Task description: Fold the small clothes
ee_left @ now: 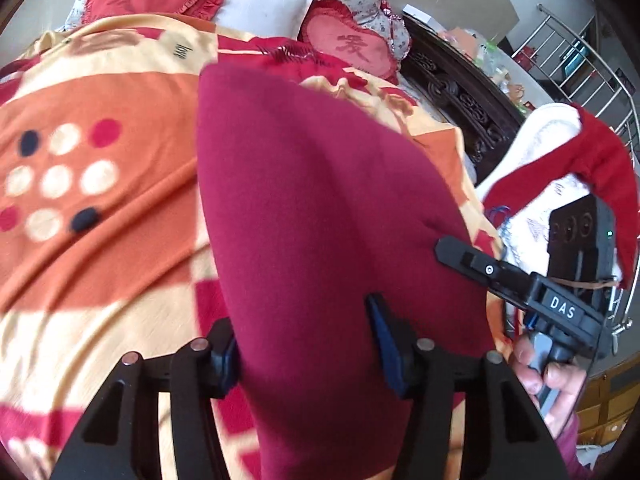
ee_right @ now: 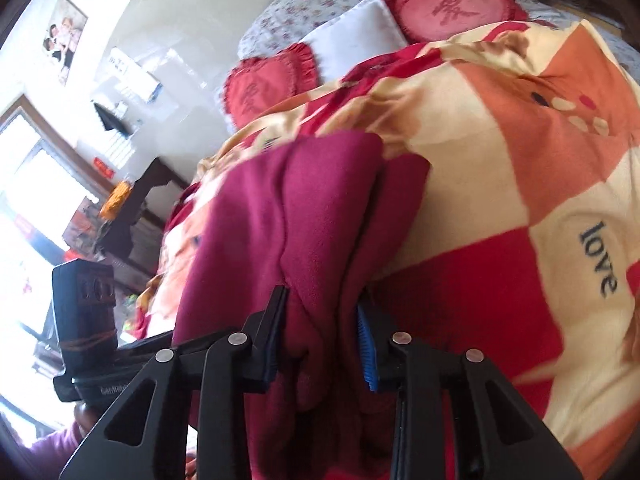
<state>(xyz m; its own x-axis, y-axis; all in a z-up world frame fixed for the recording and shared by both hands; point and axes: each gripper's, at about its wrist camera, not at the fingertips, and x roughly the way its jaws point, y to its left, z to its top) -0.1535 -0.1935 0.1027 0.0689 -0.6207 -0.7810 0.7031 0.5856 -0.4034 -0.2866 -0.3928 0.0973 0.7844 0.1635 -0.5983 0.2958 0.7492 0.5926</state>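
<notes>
A dark red garment (ee_left: 320, 208) hangs stretched above the bed blanket (ee_left: 100, 208). My left gripper (ee_left: 308, 344) is shut on its near edge, cloth bunched between the blue-padded fingers. My right gripper (ee_right: 324, 340) is shut on another part of the same garment (ee_right: 304, 216), which folds thickly between its fingers. The right gripper also shows in the left wrist view (ee_left: 472, 260), at the garment's right edge. The left gripper's body shows in the right wrist view at the lower left (ee_right: 92, 320). The garment's lower part is hidden behind the grippers.
The blanket (ee_right: 520, 160) is orange, cream and red with the word "love". Heart-shaped red pillows (ee_left: 352, 48) and a white pillow (ee_left: 264, 4) lie at the bed's head. A red and white garment (ee_left: 560, 148) lies on the right, next to a carved dark wood frame (ee_left: 460, 88).
</notes>
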